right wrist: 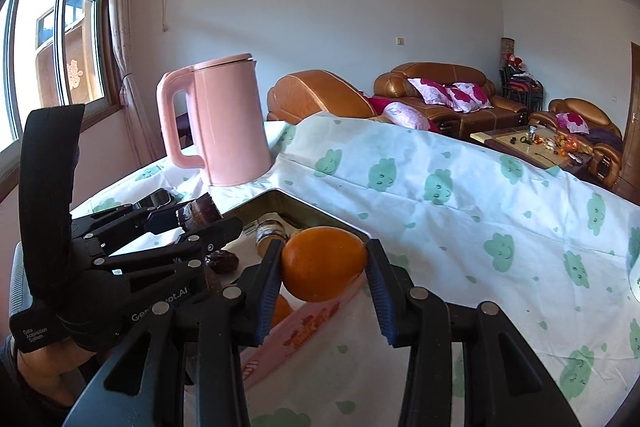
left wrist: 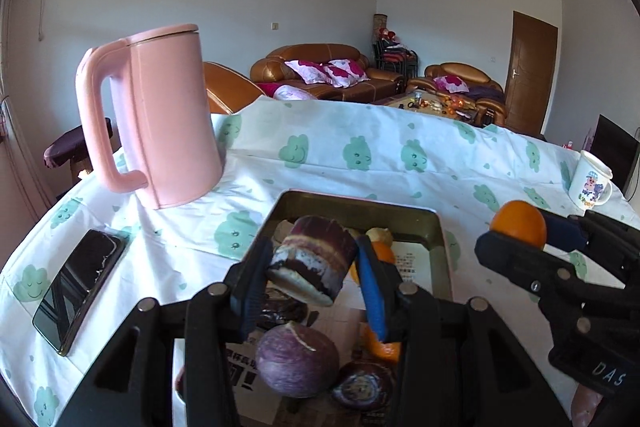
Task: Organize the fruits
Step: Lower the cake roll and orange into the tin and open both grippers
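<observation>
White cloth with green cloud prints (right wrist: 460, 195) covers the table, bearing a pink plastic kettle (left wrist: 160, 131) and a rectangular metal tin (left wrist: 434, 227) of purple and orange fruit. Left gripper (left wrist: 314, 267) is clamped on a banded purple-brown cut piece (left wrist: 316, 259); right gripper (right wrist: 324, 267) pinches a round orange (right wrist: 324, 263) over the tin's edge. Sorting looks midway; several pieces remain inside.

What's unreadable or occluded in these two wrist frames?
- Tray contents, left wrist view: near half hidden by the left gripper and its purple chunk; fruit count unclear.
- Tray, right wrist view: mostly behind the right gripper, its orange and the left gripper.
- Print on the tray's paper: too blurred.
- Mug: design too small.
</observation>
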The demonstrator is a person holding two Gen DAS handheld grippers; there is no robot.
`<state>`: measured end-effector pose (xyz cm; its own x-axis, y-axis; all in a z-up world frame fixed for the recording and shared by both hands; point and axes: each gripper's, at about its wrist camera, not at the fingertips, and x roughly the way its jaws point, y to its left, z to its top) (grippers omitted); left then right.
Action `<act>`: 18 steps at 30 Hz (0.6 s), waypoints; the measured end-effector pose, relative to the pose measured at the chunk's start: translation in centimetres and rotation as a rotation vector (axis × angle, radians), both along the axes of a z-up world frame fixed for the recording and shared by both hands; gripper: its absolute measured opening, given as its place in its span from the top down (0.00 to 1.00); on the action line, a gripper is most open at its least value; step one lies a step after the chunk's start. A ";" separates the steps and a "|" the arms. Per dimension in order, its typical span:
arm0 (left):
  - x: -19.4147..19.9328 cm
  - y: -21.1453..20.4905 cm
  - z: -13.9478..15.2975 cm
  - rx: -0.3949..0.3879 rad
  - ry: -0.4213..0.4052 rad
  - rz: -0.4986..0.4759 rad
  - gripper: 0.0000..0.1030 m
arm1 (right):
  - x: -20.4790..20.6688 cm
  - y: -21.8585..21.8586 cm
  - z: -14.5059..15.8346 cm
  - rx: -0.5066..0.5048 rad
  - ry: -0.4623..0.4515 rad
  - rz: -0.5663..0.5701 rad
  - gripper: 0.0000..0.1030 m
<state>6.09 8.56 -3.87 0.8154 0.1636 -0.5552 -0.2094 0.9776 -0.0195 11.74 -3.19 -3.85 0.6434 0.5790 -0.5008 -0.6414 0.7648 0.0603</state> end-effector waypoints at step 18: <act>-0.2 2.3 -2.6 -0.068 0.080 -0.010 0.52 | 1.0 3.7 -3.5 -0.084 0.087 0.064 0.54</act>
